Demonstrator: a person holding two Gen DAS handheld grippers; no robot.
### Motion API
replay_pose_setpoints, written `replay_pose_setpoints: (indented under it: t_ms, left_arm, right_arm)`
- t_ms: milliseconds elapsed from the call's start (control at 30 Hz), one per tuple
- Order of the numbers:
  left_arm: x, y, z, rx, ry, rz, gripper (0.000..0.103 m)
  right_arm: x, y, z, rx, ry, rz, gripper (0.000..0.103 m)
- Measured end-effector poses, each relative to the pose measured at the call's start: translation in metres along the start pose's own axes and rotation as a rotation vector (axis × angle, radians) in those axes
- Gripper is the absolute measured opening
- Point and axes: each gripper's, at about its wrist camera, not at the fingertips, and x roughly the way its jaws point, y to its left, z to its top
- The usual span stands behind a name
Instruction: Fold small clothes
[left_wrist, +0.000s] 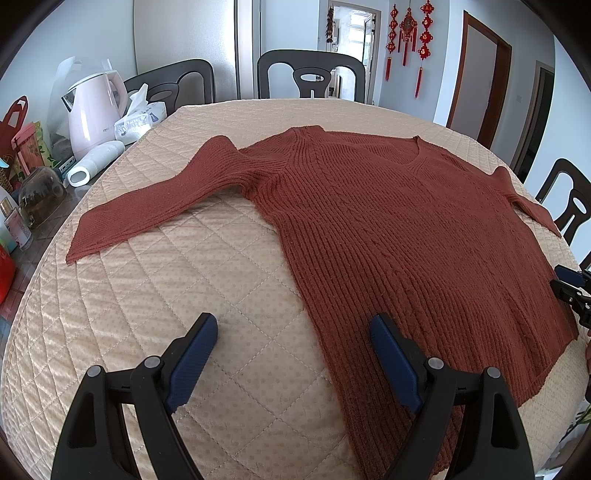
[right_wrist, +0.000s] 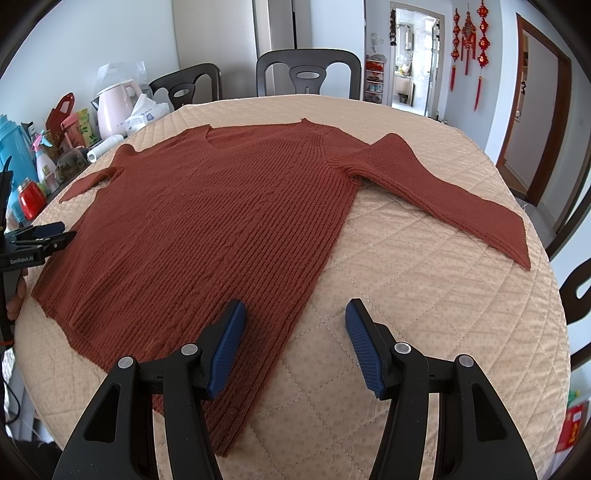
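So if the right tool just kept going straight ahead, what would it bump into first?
Probably the rust sweater: the open right tool straddles its side edge over the quilted table cover. Its height above the cloth is unclear.

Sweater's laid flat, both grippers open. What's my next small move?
Probably lower the left hand-held gripper onto the near cuff of the left sleeve and pinch it: the rust sweater lies flat, both sleeves spread out, and neither hand-held gripper holds anything.

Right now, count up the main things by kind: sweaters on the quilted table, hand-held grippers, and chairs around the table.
Sweaters: 1, the rust-red sweater, spread flat.
Hand-held grippers: 2, the left hand-held gripper and the right hand-held gripper, both open.
Chairs: 3, the far middle chair, the far left chair, the right side chair.
Total: 6
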Motion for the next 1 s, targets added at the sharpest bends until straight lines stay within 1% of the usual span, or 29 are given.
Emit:
replay_pose_setpoints:
  t_ms: [1000]
  left_arm:
    - [-0.0016, -0.001, 0.0, -0.002, -0.001, -0.001, 0.087]
  right_arm:
    - [-0.0046, 0.0005, 0.0035, -0.002, 0.002, -0.007, 0.057]
